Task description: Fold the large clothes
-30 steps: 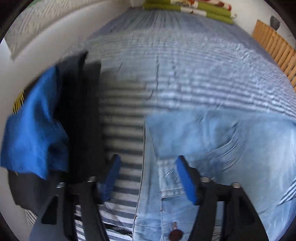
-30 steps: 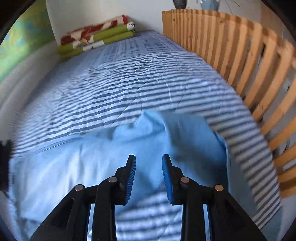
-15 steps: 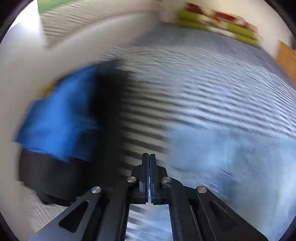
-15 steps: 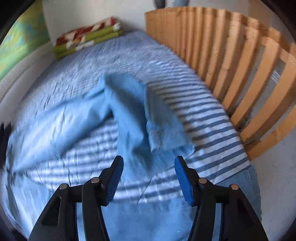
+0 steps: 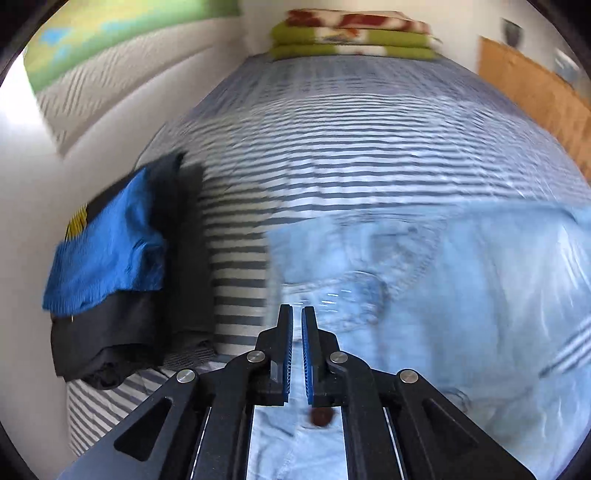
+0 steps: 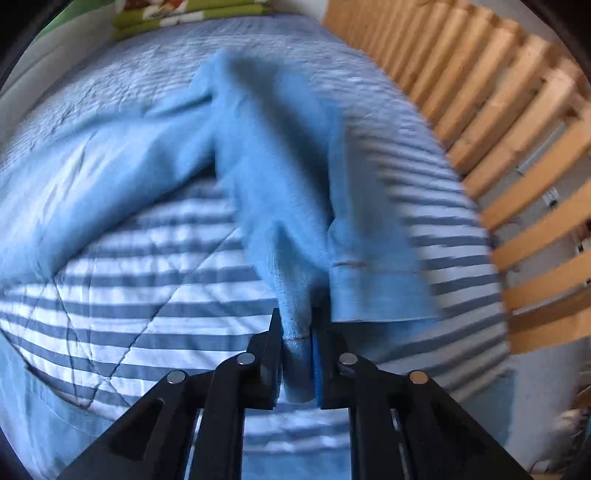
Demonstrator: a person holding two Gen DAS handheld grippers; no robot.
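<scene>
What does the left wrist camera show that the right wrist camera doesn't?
Only the left wrist view: a pile of dark and blue clothes by the wall, the jeans' waist button, and the left gripper, shut and empty.
Only the right wrist view: wooden slats and the right gripper shut on a jeans leg.
Both: the striped bedspread and a folded green blanket.

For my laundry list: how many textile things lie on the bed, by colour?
Light blue: 1, jeans
Bright blue: 1, cloth
Black: 1, garment
Green, red and white: 1, blanket
Total: 4
</scene>
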